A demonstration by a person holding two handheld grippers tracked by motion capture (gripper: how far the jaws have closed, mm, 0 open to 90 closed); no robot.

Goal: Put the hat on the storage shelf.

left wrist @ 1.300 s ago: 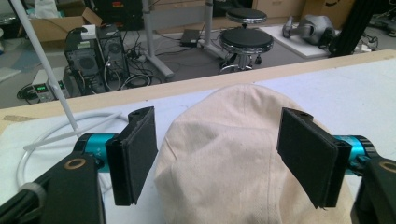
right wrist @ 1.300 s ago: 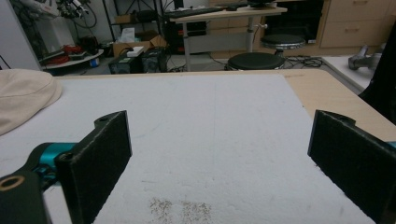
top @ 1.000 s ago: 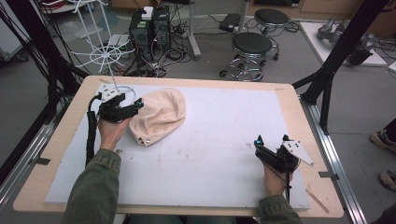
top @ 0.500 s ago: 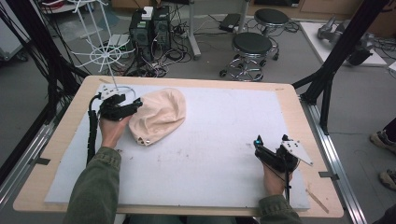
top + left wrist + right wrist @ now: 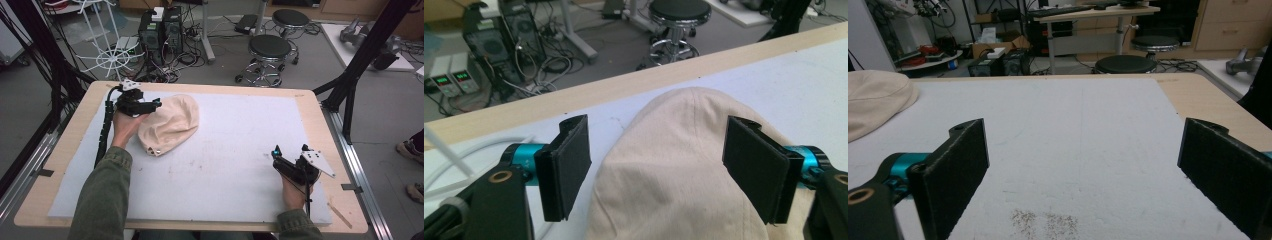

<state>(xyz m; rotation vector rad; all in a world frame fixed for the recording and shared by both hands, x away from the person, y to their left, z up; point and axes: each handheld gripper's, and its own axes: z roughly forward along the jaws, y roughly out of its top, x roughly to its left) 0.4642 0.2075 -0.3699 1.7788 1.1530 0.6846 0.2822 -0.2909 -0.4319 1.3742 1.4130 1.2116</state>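
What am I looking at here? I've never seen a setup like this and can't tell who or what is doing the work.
A person works at a table covered with a white mat, holding hand-held tongs in each hand. One picture looks down from above; the other two come from cameras riding on the tongs. A cream cloth cap lies on the mat. The left tongs have just been opening and straddle the cap without pressing it. The right tongs are open over bare mat. Nothing is held.

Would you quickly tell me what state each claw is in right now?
Left claw: open, jaws just been opening, astride the beige cloth cap, pads not pressing it.
Right claw: open, holding nothing, over the white mat.
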